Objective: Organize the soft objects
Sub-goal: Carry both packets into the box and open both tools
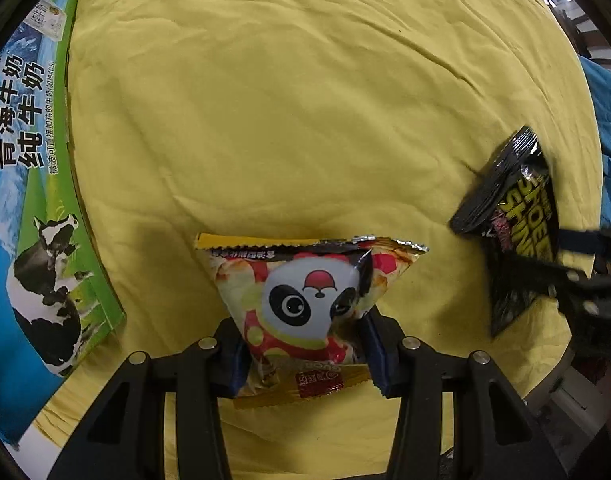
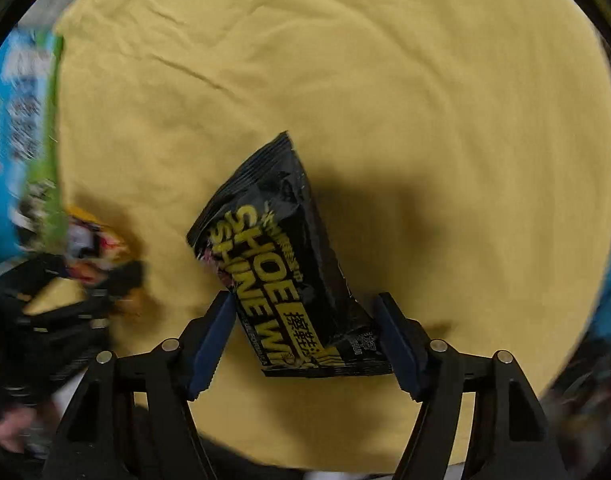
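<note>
My left gripper (image 1: pixel 303 344) is shut on a panda snack bag (image 1: pixel 305 292), held just above the yellow cloth (image 1: pixel 285 120). My right gripper (image 2: pixel 305 336) is shut on a black shoe-shine wipes pack (image 2: pixel 281 256), which tilts up to the left over the cloth (image 2: pixel 385 100). In the left wrist view the black pack (image 1: pixel 513 220) and the right gripper (image 1: pixel 577 280) show at the right edge. In the blurred right wrist view the left gripper (image 2: pixel 65 292) with the panda bag (image 2: pixel 93 240) shows at the left.
A blue and green milk carton box with cows (image 1: pixel 37 200) lies along the left side of the cloth; it also shows blurred in the right wrist view (image 2: pixel 21 120). Blue fabric (image 1: pixel 609 140) lies past the right edge of the cloth.
</note>
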A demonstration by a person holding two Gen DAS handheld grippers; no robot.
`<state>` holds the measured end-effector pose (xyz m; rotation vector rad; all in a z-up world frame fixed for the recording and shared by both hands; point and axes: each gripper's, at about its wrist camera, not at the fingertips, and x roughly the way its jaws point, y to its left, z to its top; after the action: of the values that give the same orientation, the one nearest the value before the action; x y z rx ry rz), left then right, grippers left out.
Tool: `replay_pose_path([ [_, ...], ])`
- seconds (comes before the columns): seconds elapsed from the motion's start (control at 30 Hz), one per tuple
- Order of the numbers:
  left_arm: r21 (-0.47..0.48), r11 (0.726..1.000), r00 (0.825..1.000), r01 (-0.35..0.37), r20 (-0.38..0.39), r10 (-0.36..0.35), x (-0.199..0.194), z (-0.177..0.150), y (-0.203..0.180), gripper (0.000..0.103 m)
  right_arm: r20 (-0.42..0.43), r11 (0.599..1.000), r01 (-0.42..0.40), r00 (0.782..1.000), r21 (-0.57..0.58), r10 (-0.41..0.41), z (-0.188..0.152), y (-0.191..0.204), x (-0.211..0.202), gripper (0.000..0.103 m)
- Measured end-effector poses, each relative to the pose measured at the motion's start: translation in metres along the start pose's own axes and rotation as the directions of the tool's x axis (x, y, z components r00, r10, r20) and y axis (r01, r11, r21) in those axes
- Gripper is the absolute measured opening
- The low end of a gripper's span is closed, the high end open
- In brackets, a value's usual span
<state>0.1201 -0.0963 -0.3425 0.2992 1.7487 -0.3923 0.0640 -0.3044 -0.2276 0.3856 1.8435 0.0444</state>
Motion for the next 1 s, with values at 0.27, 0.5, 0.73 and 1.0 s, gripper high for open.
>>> replay_pose_path([
  [0.27, -0.031, 0.999, 0.999, -0.017, 0.035, 0.018, -0.014, -0.012, -0.006, 0.043, 0.130, 0.986, 0.155, 0.981, -0.058, -0.146, -0.028, 0.041, -0.024, 0.079],
  [0.5, -0.053, 0.999, 0.998, -0.013, 0.066, 0.016, -0.021, -0.034, -0.006, 0.042, 0.161, 0.975, 0.221, 0.962, 0.022, -0.221, -0.042, 0.058, -0.020, 0.067],
  [0.73, -0.092, 0.996, 0.993, 0.001, 0.120, 0.010, -0.040, -0.062, 0.008, 0.041, 0.200, 0.985, 0.143, 0.967, 0.095, -0.160, -0.070, 0.029, -0.051, 0.052],
  [1.0, -0.131, 0.991, 0.971, 0.023, 0.237, 0.009, -0.088, -0.084, 0.020, 0.041, 0.269, 0.995, 0.078, 0.959, 0.069, -0.094, -0.114, 0.052, -0.103, 0.051],
])
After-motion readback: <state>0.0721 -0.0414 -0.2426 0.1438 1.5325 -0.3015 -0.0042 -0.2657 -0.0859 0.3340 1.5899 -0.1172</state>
